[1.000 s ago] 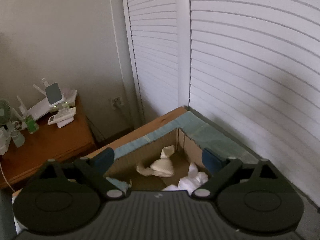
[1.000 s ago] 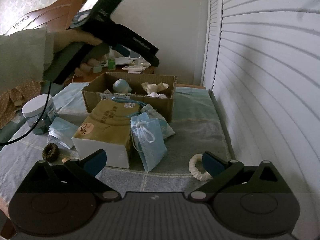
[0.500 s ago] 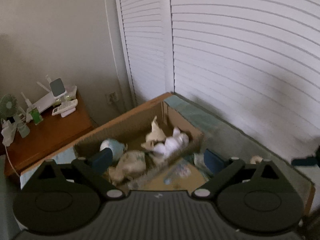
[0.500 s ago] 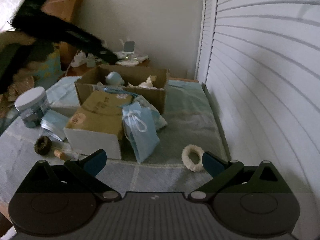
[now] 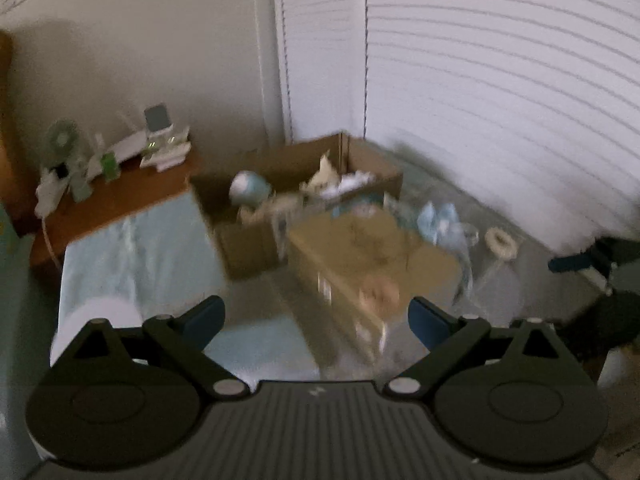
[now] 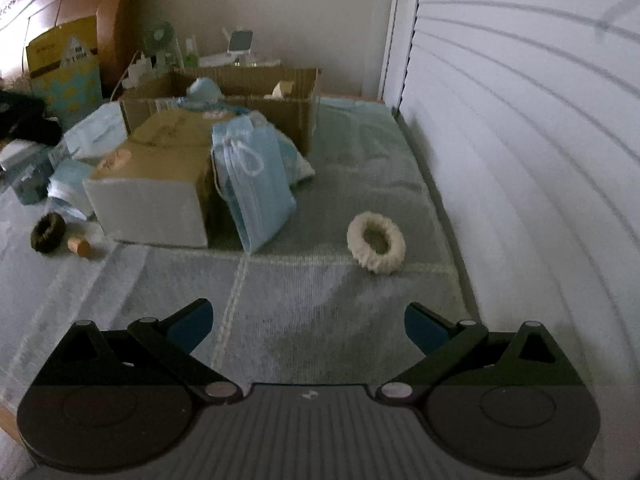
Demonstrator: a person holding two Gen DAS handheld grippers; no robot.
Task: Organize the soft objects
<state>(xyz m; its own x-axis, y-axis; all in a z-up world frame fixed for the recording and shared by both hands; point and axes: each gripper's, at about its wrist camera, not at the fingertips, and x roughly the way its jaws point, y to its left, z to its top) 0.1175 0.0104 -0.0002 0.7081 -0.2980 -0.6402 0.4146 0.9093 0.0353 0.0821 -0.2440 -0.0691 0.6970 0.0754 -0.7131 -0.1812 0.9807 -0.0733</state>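
Two scrunchies: cream fluffy ring point(image 6: 376, 247) flat at 1 o'clock; dark brown ring point(image 6: 48, 233), possibly tilted, 10 o'clock. Right gripper point(image 6: 306, 328) and left gripper point(image 5: 316, 320) both spread, empty.

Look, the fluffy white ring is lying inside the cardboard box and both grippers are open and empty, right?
Not quite. The fluffy white ring is not inside the cardboard box; it lies out on the grey cloth, apart from the box and nearer the slatted door. The right wrist view shows this clearly. The rest holds: the left gripper and right gripper are both open with nothing between their fingers.
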